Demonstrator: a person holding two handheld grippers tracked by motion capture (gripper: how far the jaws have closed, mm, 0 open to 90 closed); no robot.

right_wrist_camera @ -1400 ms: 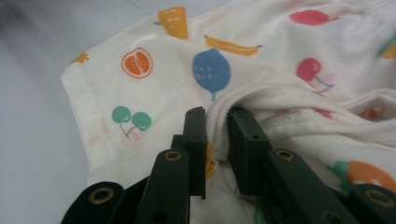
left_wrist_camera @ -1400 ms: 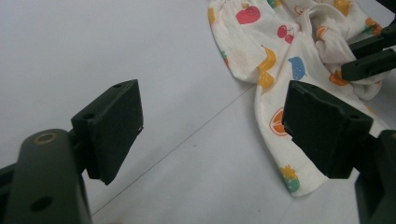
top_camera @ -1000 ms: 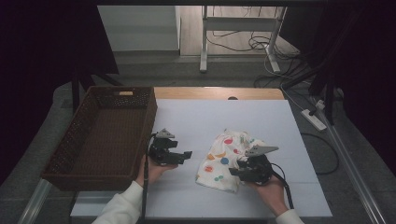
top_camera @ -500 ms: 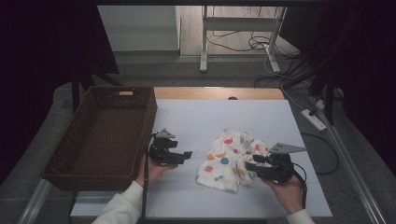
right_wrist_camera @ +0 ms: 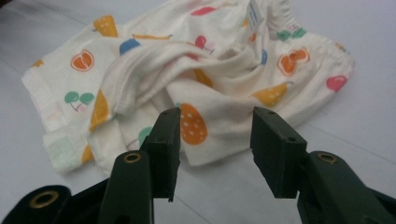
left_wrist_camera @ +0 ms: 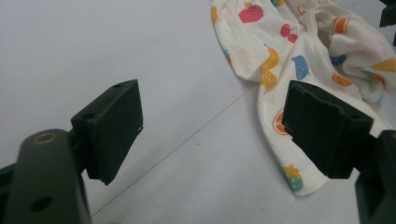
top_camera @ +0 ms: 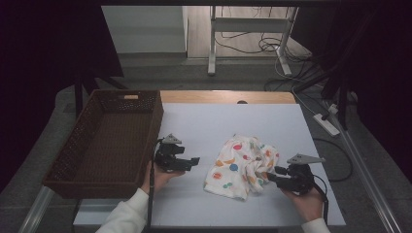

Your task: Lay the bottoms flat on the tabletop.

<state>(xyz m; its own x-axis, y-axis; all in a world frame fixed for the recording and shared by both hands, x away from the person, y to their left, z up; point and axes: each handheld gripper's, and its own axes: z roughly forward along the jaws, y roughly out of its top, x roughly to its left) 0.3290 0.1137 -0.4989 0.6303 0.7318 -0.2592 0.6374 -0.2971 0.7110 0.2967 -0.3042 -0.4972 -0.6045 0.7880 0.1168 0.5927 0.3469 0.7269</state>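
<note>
Fruit-print cloth [top_camera: 243, 165]: crumpled on tabletop [top_camera: 214, 121]; right gripper [top_camera: 273, 175] has drawn back off it, fingers released; left gripper [top_camera: 192, 161] fingers released; regrasp likely next

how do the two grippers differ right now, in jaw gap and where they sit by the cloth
The left gripper has its jaws spread wide, while the right gripper holds a narrower gap. The left gripper sits apart from the fruit-print cloth, beside the basket; the right gripper is at the cloth's edge. Both are open and hold nothing.
</note>
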